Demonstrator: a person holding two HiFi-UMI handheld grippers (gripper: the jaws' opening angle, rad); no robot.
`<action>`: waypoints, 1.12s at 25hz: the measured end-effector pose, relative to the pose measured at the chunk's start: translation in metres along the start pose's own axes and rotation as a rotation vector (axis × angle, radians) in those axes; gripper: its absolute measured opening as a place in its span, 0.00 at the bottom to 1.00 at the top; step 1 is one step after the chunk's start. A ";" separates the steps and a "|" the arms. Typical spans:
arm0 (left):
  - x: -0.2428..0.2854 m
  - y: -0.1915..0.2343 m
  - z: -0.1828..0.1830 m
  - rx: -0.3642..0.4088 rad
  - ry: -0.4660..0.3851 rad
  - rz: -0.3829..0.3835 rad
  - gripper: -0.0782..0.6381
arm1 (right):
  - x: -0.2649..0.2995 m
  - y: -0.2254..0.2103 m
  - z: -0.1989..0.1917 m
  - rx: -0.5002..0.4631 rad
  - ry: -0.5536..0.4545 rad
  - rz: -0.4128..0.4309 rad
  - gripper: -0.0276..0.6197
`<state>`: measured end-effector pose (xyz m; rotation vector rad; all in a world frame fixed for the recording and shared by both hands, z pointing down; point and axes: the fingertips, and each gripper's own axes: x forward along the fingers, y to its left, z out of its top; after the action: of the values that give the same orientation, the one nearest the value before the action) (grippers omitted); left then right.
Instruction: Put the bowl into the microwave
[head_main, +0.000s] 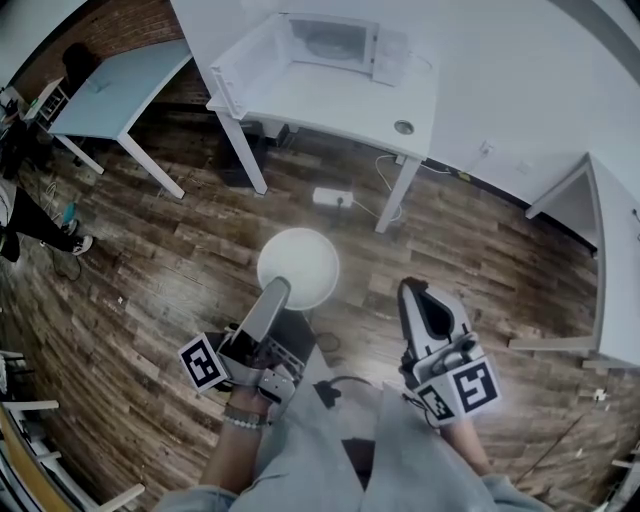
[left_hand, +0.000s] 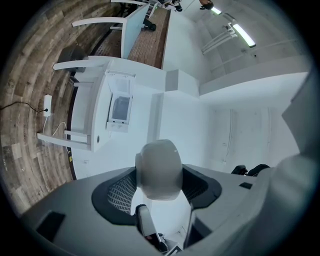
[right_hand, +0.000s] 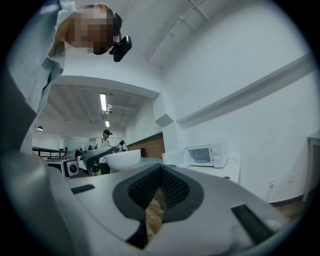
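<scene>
While pinched at its rim by the left gripper (head_main: 277, 288), bowl (head_main: 300, 260) near the closed, empty right gripper (head_main: 410, 290).

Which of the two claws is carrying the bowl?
The left claw: its jaws are clamped on the rim of the white bowl. The right claw is shut, with nothing between its jaws.
</scene>
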<state>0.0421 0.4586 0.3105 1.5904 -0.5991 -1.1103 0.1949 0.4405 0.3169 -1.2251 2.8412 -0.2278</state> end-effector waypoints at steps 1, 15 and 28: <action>0.000 0.000 0.003 -0.004 -0.005 -0.005 0.47 | 0.002 0.000 -0.001 0.000 0.001 0.000 0.05; 0.036 0.016 0.077 -0.012 0.030 0.002 0.47 | 0.084 -0.011 0.002 0.010 0.015 -0.036 0.05; 0.090 0.030 0.169 -0.035 0.105 -0.002 0.47 | 0.181 -0.022 0.017 -0.003 0.002 -0.110 0.05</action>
<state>-0.0626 0.2960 0.3046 1.6086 -0.5061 -1.0271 0.0882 0.2919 0.3074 -1.3838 2.7799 -0.2283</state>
